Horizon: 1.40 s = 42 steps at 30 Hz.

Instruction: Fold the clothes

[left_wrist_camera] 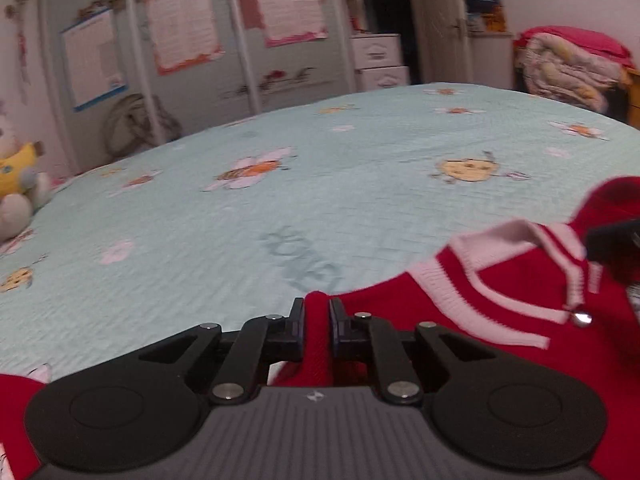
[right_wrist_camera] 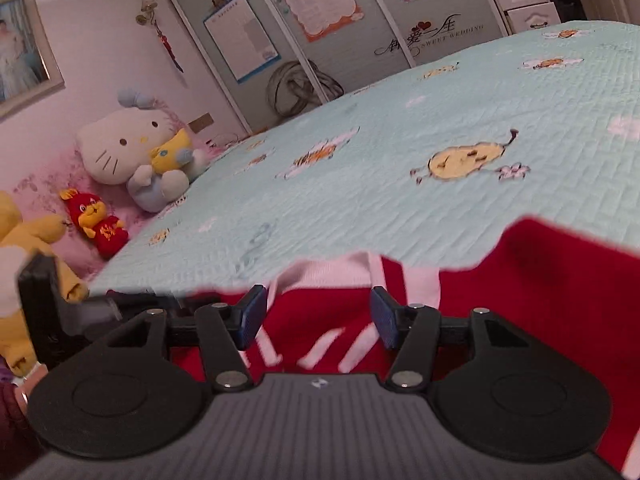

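Note:
A red knit sweater (left_wrist_camera: 460, 312) with white-pink striped trim lies at the near edge of a pale green quilted bed (left_wrist_camera: 280, 208). My left gripper (left_wrist_camera: 317, 312) is shut on a ridge of the red fabric pinched between its pads. In the right wrist view the same red sweater (right_wrist_camera: 540, 280) spreads under and beyond my right gripper (right_wrist_camera: 318, 312), whose blue pads (right_wrist_camera: 252, 312) stand wide apart over the striped trim with nothing clamped. The other gripper's black body (right_wrist_camera: 44, 312) shows at the left edge there.
Plush toys sit at the bed's left: a white cat plush (right_wrist_camera: 132, 148), a small red plush (right_wrist_camera: 98, 224), a yellow plush (right_wrist_camera: 24, 240). Wardrobe doors with posters (left_wrist_camera: 184, 24) stand behind, a drawer unit (left_wrist_camera: 378, 60) and stacked quilts (left_wrist_camera: 572, 68) far right.

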Tool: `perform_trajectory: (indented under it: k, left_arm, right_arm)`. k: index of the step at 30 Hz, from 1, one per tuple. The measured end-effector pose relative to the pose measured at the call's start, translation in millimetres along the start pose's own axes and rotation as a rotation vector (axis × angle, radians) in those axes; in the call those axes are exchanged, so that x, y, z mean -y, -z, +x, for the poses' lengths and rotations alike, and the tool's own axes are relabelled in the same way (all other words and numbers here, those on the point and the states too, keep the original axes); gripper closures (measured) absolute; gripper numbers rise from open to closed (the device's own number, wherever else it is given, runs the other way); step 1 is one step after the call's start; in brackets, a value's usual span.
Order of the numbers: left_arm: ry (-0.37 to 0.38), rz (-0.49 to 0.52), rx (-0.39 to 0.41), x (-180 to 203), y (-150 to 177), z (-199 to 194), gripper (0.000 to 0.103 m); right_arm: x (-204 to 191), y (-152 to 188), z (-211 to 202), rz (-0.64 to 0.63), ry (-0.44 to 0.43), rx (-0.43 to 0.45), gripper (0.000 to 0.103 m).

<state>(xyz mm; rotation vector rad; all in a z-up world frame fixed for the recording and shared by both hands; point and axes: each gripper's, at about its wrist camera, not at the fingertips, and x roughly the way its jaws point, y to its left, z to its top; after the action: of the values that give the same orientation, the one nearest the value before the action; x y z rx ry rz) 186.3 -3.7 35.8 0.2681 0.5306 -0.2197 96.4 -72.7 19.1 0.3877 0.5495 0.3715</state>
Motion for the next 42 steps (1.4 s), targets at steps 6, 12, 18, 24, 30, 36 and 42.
perform_trajectory:
  k: [6,12,18,24,30,36,42]
  left_arm:
    - [-0.124,0.12,-0.012,16.6,9.7,11.2,0.08]
    - [-0.195,0.163,0.058,25.6,5.8,-16.0,0.064]
    - [-0.271,0.173,0.185,36.2,4.7,-63.9,0.058]
    - [-0.225,0.132,0.13,35.9,15.6,-69.1,0.057]
    - [-0.163,0.078,0.072,32.4,42.5,-74.6,0.057]
    - [-0.186,0.07,0.066,20.0,53.7,-67.6,0.043]
    - [-0.208,0.034,0.04,-1.2,50.5,-41.7,0.04]
  right_arm:
    - [0.7,14.1,2.3,-0.108,0.083,-0.009,0.046]
    - [-6.0,12.2,-3.4,-0.182,0.058,-0.024,0.046]
    - [-25.4,13.1,-1.2,-0.323,0.034,-0.108,0.044]
    - [-48.2,18.0,-10.9,-0.454,0.006,-0.083,0.046]
    - [-62.6,20.6,19.8,-0.683,-0.044,-0.223,0.048]
    - [-57.3,6.1,36.2,-0.652,-0.119,-0.333,0.077]
    - [-71.8,9.0,26.4,-0.701,-0.084,-0.283,0.082]
